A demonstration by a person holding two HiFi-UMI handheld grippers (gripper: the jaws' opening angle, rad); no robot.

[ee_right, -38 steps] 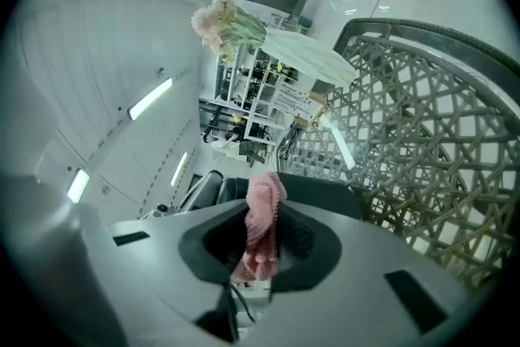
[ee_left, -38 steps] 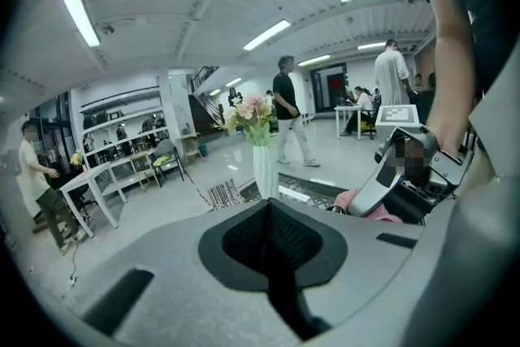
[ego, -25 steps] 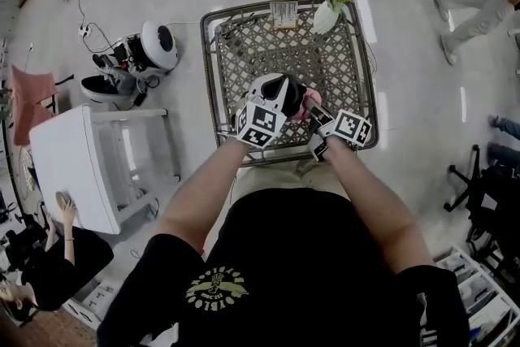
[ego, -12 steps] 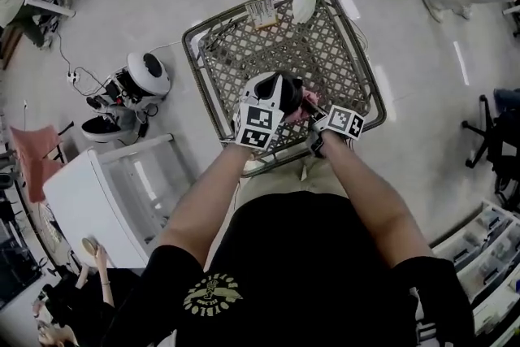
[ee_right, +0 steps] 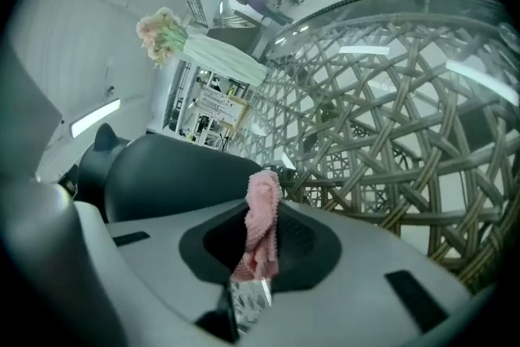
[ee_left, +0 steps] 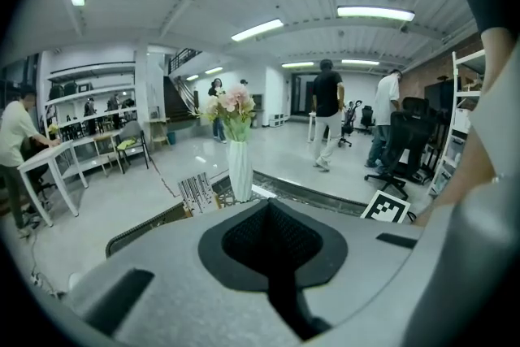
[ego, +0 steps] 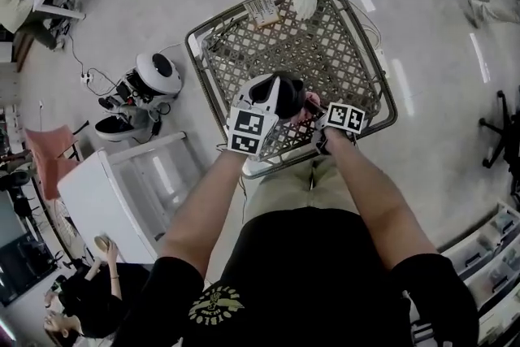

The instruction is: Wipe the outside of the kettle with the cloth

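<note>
Where the right tool (ee_right: pixel 253 268) grips it, the pink cloth (ee_right: pixel 263 219) bunches

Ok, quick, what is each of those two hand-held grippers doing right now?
Left gripper: shut, nothing visible between its jaws.
Right gripper: shut on the pink textured cloth.

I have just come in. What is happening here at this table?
A person holds two grippers over a lattice table. The right gripper is shut on a pink cloth, held beside the kettle; whether it touches, I cannot tell. The left gripper, jaws together and empty, is at the kettle's other side.
</note>
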